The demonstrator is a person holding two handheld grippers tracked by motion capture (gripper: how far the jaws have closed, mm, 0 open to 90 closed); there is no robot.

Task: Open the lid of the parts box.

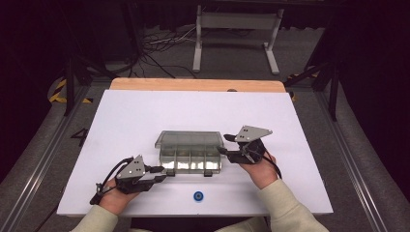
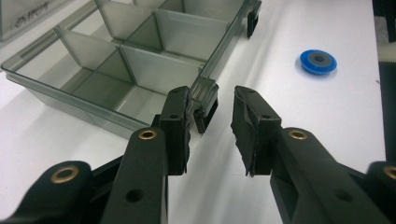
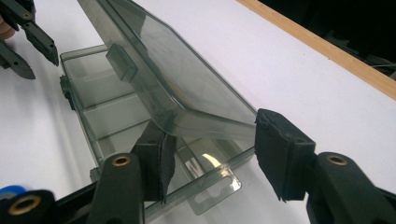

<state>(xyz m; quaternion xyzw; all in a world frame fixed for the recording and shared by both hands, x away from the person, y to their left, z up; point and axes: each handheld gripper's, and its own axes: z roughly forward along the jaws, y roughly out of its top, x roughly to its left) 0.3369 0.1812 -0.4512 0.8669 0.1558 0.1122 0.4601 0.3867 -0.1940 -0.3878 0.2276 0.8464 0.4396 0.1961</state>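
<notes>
Both the left gripper (image 2: 210, 128) and right gripper (image 3: 210, 154) gape apart; the organizer box (image 1: 191, 157) lid (image 3: 177, 88), half-raised between the right's jaws, could drop shut if nudged.

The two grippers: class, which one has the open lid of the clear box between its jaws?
The right gripper, at the box's right end: its open jaws straddle the raised lid. The left gripper sits open at the front left corner, beside a black latch.
</notes>
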